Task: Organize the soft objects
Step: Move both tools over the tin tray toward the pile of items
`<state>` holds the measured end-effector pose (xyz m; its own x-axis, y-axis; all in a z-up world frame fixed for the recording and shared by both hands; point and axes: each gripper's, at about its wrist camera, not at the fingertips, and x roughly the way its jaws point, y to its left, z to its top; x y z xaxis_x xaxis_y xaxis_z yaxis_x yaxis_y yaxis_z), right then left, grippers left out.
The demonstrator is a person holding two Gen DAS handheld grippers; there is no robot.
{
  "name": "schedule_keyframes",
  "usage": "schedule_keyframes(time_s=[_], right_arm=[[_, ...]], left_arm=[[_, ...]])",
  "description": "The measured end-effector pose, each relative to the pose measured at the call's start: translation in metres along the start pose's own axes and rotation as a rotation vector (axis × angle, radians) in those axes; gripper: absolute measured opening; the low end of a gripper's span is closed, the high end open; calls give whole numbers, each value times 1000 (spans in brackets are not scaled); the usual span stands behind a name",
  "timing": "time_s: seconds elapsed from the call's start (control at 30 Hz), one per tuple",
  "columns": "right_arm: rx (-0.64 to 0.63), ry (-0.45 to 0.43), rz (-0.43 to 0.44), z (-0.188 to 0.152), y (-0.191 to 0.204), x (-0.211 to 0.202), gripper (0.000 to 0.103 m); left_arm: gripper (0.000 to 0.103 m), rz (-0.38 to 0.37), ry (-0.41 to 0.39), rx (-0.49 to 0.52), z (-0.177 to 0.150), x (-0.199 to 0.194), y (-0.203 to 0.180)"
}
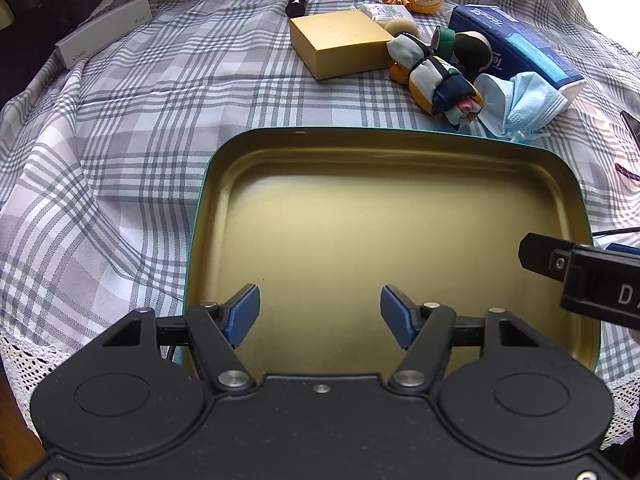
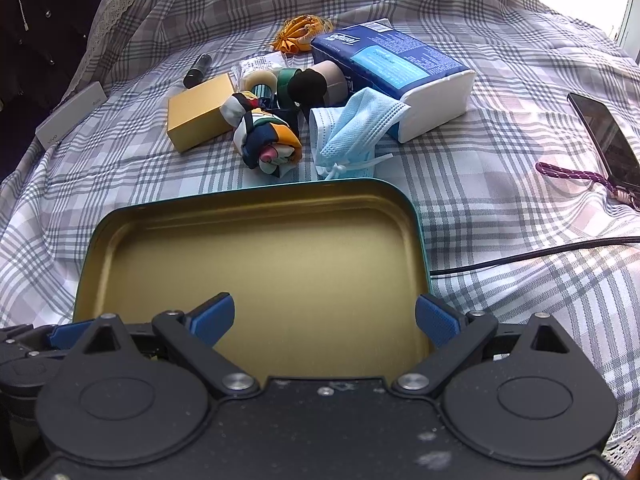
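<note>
I am hovering left gripper (image 1: 320,316) and right gripper (image 2: 324,320), both jaws apart w/ nothing between, over the empty gold metal tin (image 2: 256,200); I should be reaching gently for the crumpled blue face mask (image 2: 352,132) at frame centre.

Black left claw (image 1: 320,316) (2 ribbed blue pads (image 1: 243,316)), silver pivot screws
</note>
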<state>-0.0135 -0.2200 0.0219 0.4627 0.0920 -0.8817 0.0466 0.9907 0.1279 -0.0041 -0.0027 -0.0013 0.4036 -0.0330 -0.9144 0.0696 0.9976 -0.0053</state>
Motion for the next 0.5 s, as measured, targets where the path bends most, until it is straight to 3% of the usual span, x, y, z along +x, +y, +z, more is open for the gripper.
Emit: schedule_keyframes(time_s=[0.23, 0.5], right_arm=[[0, -28, 12, 1, 0, -3, 97], [-9, -117, -4, 3, 2, -10, 94]], left_arm=[[63, -2, -42, -41, 1, -8, 5], [63, 61, -89, -43, 2, -14, 5]])
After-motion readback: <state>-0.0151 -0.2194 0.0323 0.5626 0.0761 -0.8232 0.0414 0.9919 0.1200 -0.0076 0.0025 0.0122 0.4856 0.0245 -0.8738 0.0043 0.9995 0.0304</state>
